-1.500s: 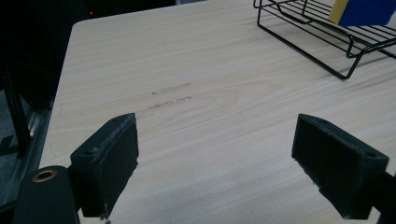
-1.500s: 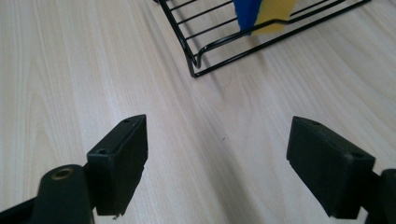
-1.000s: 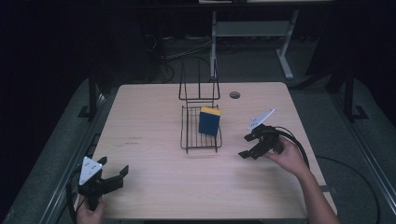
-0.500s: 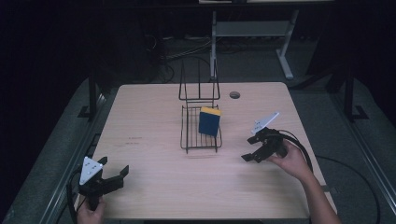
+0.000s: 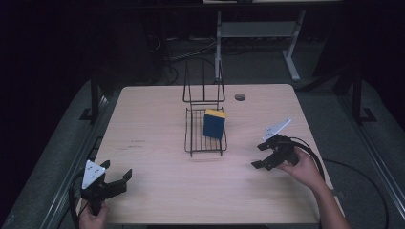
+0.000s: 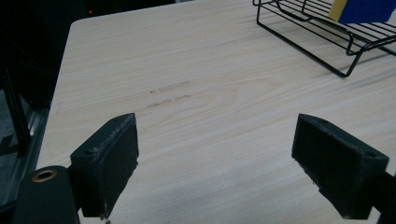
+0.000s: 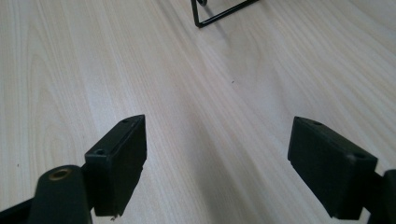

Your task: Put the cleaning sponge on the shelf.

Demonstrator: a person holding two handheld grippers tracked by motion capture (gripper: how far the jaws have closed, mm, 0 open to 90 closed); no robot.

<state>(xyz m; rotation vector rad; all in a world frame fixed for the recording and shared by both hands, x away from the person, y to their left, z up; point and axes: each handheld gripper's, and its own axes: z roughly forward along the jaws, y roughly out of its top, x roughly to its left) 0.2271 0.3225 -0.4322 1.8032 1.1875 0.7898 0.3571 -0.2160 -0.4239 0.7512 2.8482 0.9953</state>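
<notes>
A black wire rack (image 5: 205, 132) stands mid-table with a blue and yellow sponge (image 5: 214, 123) upright in it; the rack's corner (image 6: 327, 37) and the sponge (image 6: 364, 7) also appear at the top right of the left gripper view. My left gripper (image 5: 117, 179) rests near the table's front left corner, open, with nothing between its pads (image 6: 112, 163). Right of the rack, my right gripper (image 5: 259, 155) is held low over the wood, open and empty, its pads (image 7: 121, 158) wide apart. A rack foot (image 7: 219, 11) shows at the top of the right gripper view.
The light wooden table (image 5: 157, 119) has a small round hole (image 5: 239, 97) near its far edge. Behind the table stand a metal frame leg (image 5: 291, 62) and cables on a dark floor. Faint pencil marks (image 6: 168, 95) lie on the wood left of the rack.
My right gripper has drawn back from the rack toward the front right of the table. The left gripper has stayed put.
</notes>
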